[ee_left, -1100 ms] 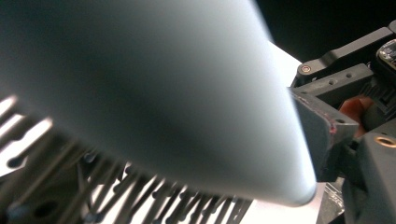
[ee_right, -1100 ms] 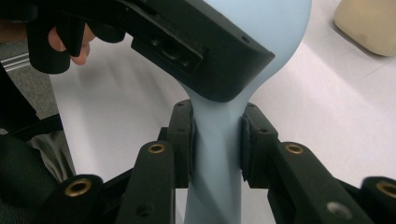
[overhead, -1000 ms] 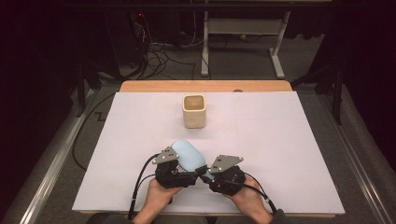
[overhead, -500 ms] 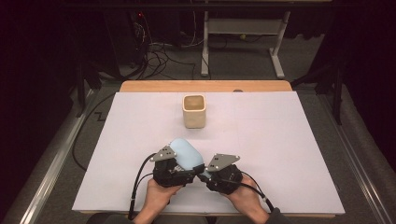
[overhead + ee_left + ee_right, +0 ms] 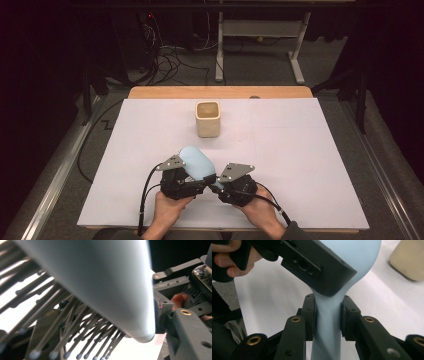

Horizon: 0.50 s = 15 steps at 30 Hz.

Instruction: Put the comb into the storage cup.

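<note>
From the high view: near the front edge of the white worktop (image 5: 310, 165), a pale blue hairbrush (image 5: 197, 164) raised between two hands. Left gripper (image 5: 192, 181) at the brush head, right gripper (image 5: 220, 184) just beside it at the handle end, the two close together. Left hand (image 5: 167, 210) and right hand (image 5: 257, 210) coming in from below, a black cable (image 5: 145, 200) looping off the left side. Farther back, well apart from the brush, near the middle of the worktop, a cream square cup (image 5: 208, 118) standing upright and open at the top. Beyond the worktop's wooden back edge, a dark floor with tangled cables and a pale metal frame.

From the left gripper view: very close and blurred, the smooth pale back of the hairbrush (image 5: 100, 282) slanting across, rows of thin ball-tipped bristles (image 5: 82, 340) fanning beneath it. Cannot tell how far apart this gripper's jaws stand. At the right, black parts of the other gripper (image 5: 190, 322).

From the right gripper view: right gripper (image 5: 328, 315) closed tight on the narrow blue handle (image 5: 327, 325), a pad pressed to each side. Above it, one black jaw of the left gripper (image 5: 312, 265) lying against the brush head, fingers (image 5: 234, 263) at upper left. The cup (image 5: 408, 261) at upper right, on the worktop.
</note>
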Available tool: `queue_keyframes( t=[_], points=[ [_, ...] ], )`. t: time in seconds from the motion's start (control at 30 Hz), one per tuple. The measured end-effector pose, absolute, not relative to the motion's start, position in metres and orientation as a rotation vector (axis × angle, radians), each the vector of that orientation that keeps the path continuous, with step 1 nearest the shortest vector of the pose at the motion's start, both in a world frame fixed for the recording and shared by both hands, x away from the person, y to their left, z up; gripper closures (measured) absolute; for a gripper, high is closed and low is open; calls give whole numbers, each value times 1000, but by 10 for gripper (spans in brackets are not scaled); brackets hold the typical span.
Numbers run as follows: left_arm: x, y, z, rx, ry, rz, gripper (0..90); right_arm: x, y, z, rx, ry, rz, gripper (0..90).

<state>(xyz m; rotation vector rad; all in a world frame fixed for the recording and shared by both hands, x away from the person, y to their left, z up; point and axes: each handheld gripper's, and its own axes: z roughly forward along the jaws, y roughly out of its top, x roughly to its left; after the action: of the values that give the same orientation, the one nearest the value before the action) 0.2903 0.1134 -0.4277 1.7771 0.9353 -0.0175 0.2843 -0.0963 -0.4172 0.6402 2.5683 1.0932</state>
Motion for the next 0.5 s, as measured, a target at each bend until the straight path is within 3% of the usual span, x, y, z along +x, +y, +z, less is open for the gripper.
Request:
queue_keyframes(
  t=[0.5],
  points=[
    [289, 114, -419, 1794, 898, -51, 524, 285, -98, -414, 656, 2564, 1143, 702]
  ],
)
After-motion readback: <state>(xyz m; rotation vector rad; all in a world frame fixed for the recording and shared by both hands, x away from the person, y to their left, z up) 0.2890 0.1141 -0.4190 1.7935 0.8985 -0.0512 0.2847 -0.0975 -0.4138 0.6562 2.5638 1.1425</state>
